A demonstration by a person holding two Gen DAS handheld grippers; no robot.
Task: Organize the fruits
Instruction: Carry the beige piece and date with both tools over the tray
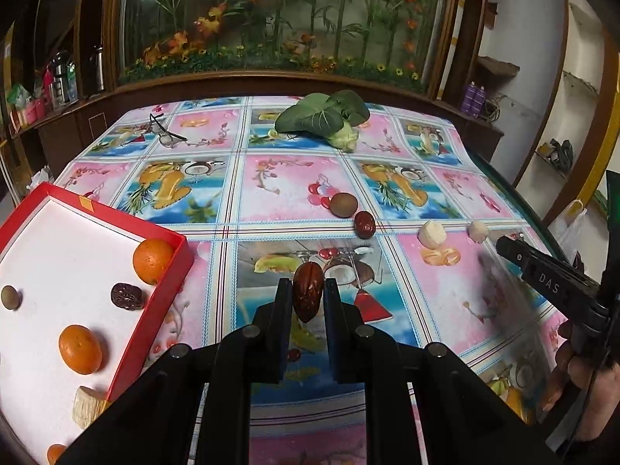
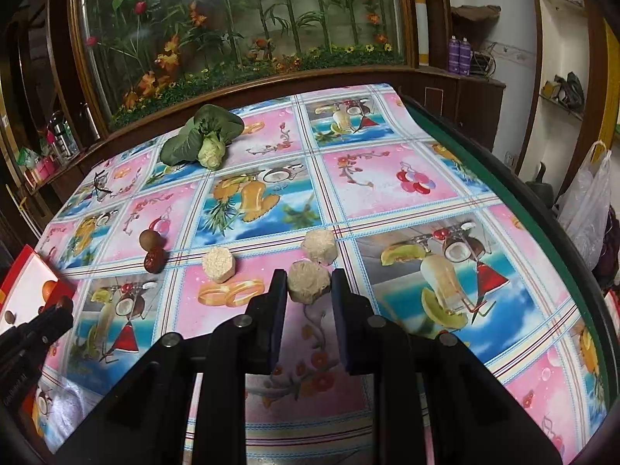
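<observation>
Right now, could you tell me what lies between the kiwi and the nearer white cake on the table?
A red date lies there, beside the kiwi, left of the white cake; the left wrist view shows it.

Home dining room: fruit-print tablecloth [image 1: 271, 178], glass-fronted plant display [image 1: 279, 19], cluttered wooden sideboard [image 2: 476, 89].

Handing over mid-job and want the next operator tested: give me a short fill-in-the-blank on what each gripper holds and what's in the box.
1. The left gripper is shut on a reddish-brown ____.
2. The right gripper grips a pale hexagonal ____.
3. The red box holds at least ____ whole oranges.
4. A kiwi lies on the tablecloth touching a loose ____.

Missing words: date; cake; two; date
</observation>
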